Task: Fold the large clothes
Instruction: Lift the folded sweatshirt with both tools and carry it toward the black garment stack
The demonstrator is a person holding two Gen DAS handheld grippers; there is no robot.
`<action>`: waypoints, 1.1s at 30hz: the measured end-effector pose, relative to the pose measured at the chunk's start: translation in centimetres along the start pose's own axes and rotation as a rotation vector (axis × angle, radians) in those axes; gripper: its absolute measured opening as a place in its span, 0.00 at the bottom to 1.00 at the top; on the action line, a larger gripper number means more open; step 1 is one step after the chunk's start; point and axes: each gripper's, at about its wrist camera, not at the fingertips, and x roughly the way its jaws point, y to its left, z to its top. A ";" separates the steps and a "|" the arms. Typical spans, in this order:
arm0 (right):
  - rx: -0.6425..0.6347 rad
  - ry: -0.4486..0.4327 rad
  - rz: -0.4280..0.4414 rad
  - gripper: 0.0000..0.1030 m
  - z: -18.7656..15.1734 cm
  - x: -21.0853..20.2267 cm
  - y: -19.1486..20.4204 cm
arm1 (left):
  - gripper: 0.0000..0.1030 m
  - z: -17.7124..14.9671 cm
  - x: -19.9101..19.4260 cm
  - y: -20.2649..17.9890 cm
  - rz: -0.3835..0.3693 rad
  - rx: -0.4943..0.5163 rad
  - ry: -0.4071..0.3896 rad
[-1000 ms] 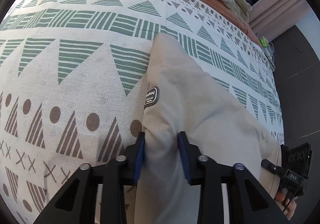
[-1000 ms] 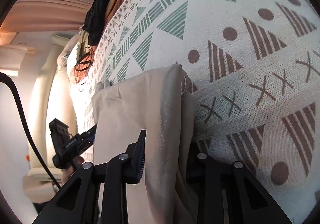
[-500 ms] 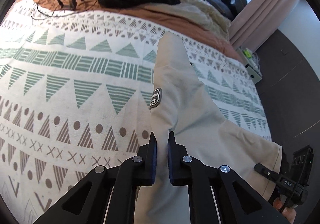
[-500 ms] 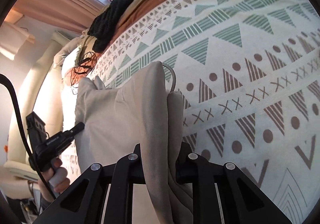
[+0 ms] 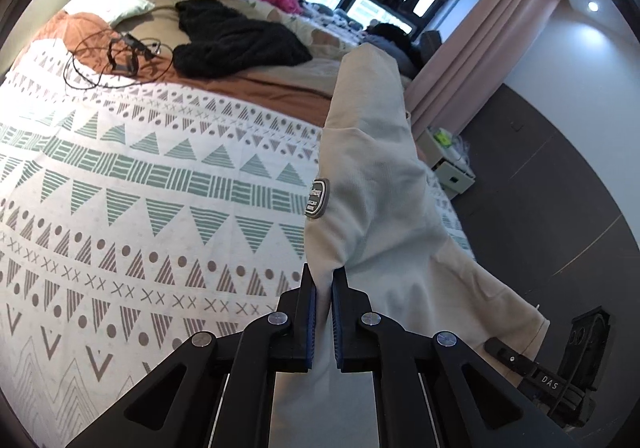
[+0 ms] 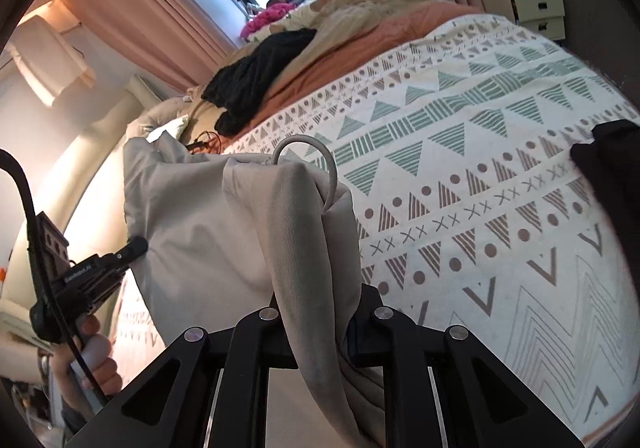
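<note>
Lifted off the bedspread (image 5: 168, 184), beige garment (image 5: 380, 200) hangs between both claws (pinched).

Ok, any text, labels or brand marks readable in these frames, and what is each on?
"DAS": on the black body of the right hand-held gripper, seen from the left wrist.
Oval patch on the beige garment: lettering too small to read.
White print on the left hand-held gripper, seen from the right wrist: too blurred to read.

Left tool (image 5: 323, 284), jaws pinched on beige garment (image 5: 372, 184), above patterned bedspread (image 5: 132, 184).
</note>
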 end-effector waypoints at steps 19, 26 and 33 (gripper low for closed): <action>-0.038 -0.218 -0.098 0.13 -2.2 -17.3 0.5 | 0.05 -3.6 -8.8 -12.6 -0.179 0.107 -0.070; -0.032 -0.272 -0.166 0.13 -2.4 -24.3 -2.0 | 0.04 -5.8 -10.0 -19.4 -0.245 0.152 -0.046; -0.034 -0.335 -0.233 0.12 -3.2 -31.6 -5.4 | 0.04 -8.7 -11.4 -26.7 -0.317 0.211 -0.015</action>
